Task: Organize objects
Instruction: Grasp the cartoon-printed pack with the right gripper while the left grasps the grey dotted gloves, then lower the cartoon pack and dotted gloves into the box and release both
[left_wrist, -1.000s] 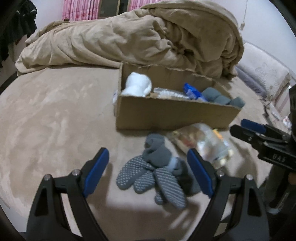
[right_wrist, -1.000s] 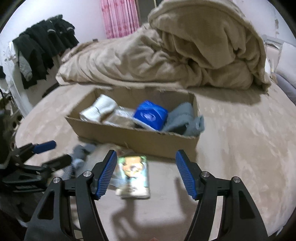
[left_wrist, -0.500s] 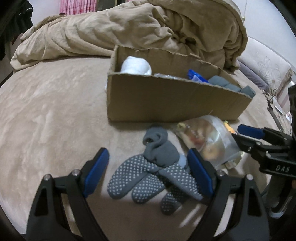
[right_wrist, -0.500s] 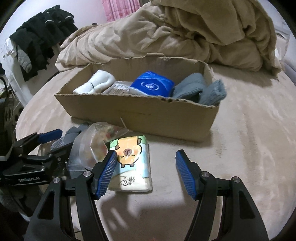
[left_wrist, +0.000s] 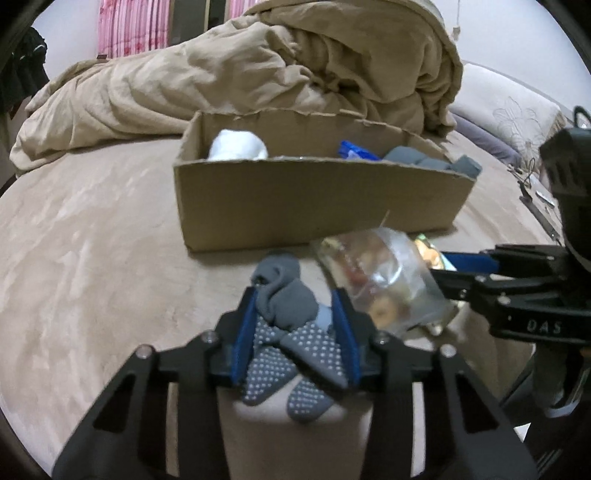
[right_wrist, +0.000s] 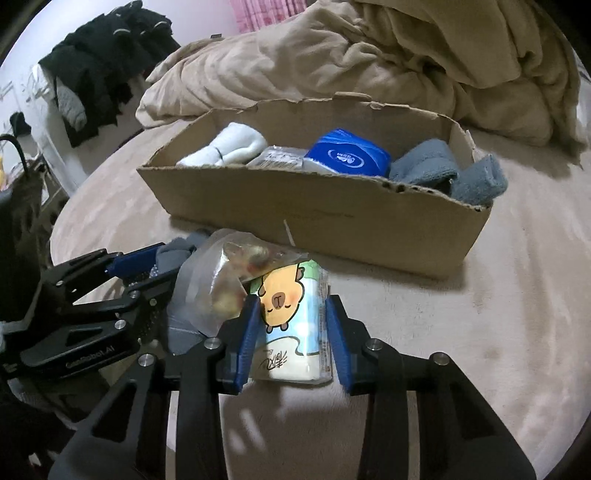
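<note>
- Left wrist view: my left hand-held gripper (left_wrist: 295, 328), low in the centre of the frame, has its blue pads pressed against the bundle of grey grip socks (left_wrist: 291, 332), which lies on the bed (left_wrist: 92, 251). I judge the hold sits near the cuffs, so I would lift slowly and keep the dotted soles from trailing loose.
- Just right of the socks lies a clear snack bag (left_wrist: 384, 277); I would raise the socks straight up to avoid dragging it.
- The cardboard box (left_wrist: 314, 206) fills mid-frame; over its near wall I see a white roll at left, a blue pack and grey cloth at right.
- Right wrist view: my right hand-held gripper (right_wrist: 291, 332), bottom centre, is clamped on the cartoon tissue pack (right_wrist: 291, 317), whose top edge touches the snack bag.
- The box, in the upper centre, holds white socks (right_wrist: 232, 147), a clear packet (right_wrist: 277, 158), a blue tissue pack (right_wrist: 347, 157) and grey socks (right_wrist: 454, 177) spilling over the right corner. No gap between them is visible from this angle.
</note>
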